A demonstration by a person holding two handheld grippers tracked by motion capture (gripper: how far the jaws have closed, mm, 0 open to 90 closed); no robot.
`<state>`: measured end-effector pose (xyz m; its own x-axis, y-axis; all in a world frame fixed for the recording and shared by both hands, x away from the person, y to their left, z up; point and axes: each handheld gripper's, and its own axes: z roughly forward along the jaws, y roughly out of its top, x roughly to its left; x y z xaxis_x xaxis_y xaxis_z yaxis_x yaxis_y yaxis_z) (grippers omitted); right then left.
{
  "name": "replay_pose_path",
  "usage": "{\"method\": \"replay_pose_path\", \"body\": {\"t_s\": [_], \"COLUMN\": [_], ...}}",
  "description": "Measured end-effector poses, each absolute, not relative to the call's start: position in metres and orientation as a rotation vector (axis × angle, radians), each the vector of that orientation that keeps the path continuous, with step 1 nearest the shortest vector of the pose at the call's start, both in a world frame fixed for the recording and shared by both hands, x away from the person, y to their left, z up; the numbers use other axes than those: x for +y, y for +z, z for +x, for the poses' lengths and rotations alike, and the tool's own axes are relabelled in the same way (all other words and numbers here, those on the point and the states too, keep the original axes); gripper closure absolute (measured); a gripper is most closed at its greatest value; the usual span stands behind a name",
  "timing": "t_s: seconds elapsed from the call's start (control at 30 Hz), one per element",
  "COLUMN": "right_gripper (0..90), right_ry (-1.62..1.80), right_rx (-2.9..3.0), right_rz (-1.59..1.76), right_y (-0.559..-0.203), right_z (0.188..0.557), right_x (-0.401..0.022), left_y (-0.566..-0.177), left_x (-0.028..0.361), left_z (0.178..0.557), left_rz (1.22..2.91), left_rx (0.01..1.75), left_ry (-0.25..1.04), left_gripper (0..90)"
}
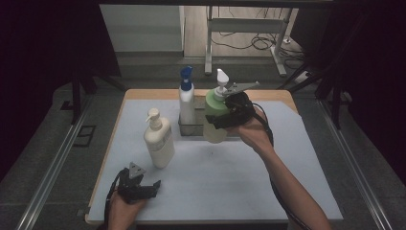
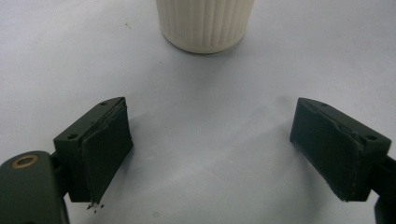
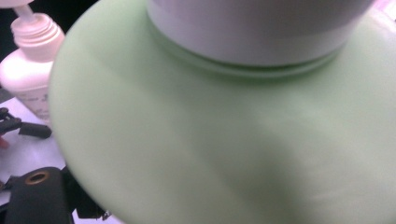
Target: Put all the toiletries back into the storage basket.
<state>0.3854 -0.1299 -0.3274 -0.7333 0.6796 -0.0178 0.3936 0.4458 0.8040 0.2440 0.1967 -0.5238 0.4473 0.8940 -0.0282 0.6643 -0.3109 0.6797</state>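
Holding the green bottle [image 1: 215, 116] upright in my right gripper [image 1: 229, 115], I had the rack [image 1: 194, 128] just left; left gripper [image 1: 143, 188] gaped empty.

In the right gripper view the green bottle [image 3: 224, 140] is blurred and runs off three edges; we cannot make out the pads behind it. In the left gripper view the cream bottle [image 2: 205, 23] is cut by the top edge. From above, the rack [image 1: 191, 129] sits partly hidden behind bottles.
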Motion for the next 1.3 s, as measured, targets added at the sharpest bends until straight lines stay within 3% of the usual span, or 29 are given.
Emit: {"method": "replay_pose_path", "body": {"t_s": [1.3], "right_gripper": [12.3], "right_ry": [1.114], "right_rx": [2.221], "right_rz": [1.027], "right_y": [-0.337], "right_z": [0.458], "right_x": [-0.107], "left_y": [-0.524], "left_x": [0.197], "left_z": [0.244], "left_rz": [2.075], "left_rx": [1.299], "left_ry": [0.475], "left_gripper": [12.0]}}
